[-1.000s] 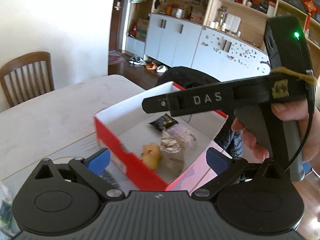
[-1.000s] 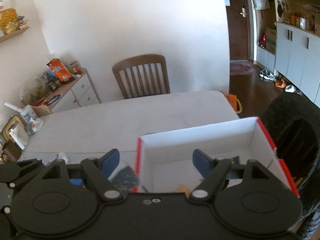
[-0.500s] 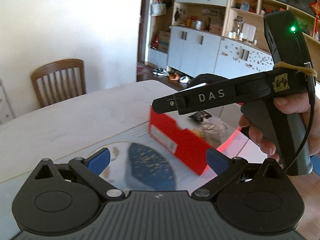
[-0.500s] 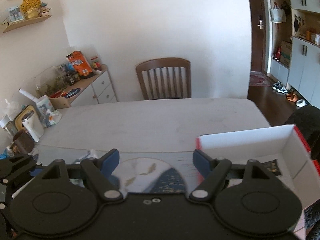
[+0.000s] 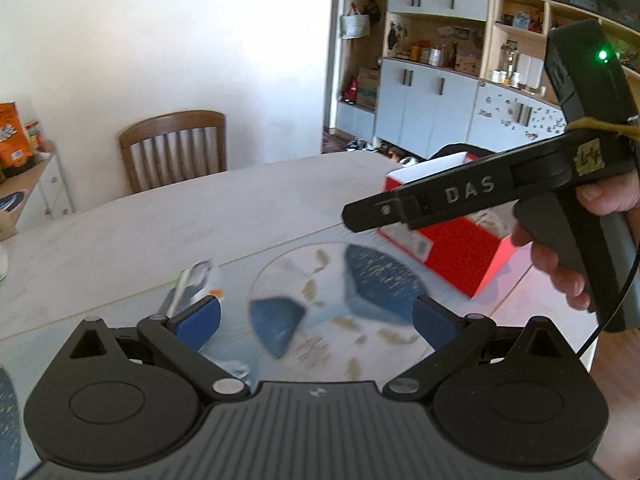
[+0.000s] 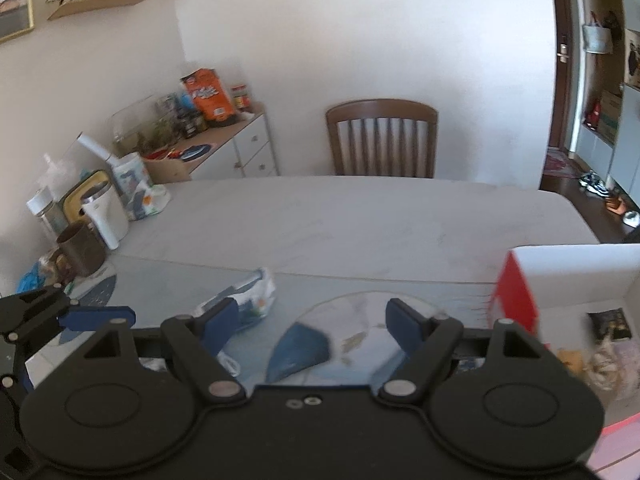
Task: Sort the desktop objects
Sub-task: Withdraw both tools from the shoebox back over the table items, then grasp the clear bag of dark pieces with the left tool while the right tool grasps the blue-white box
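Note:
My left gripper [image 5: 316, 320] stands open above a round blue-patterned mat [image 5: 340, 300] with nothing between its blue pads. A crumpled clear-and-white packet [image 5: 192, 284] lies just beyond its left finger. The red-and-white box [image 5: 452, 248] sits to the right, partly behind the right gripper's black body [image 5: 460, 196], which a hand holds. My right gripper [image 6: 313, 320] is open and empty over the same mat [image 6: 360, 320]. The packet [image 6: 248, 300] lies by its left finger. At the right edge the box [image 6: 520, 292] holds a black sachet [image 6: 610, 322], a yellow item [image 6: 572, 360] and a crinkled bag [image 6: 612, 356].
A brown mug [image 6: 80, 250], a white cup [image 6: 104, 216] and jars crowd the table's left end. A wooden chair [image 6: 382, 140] stands at the far side, beside a low cabinet [image 6: 224, 148] with snacks. The pale tabletop [image 6: 340, 220] stretches beyond the mat.
Both grippers have swung left, away from the box. The box slid from the middle of each view to the right side, and the mat and the packet came into view.

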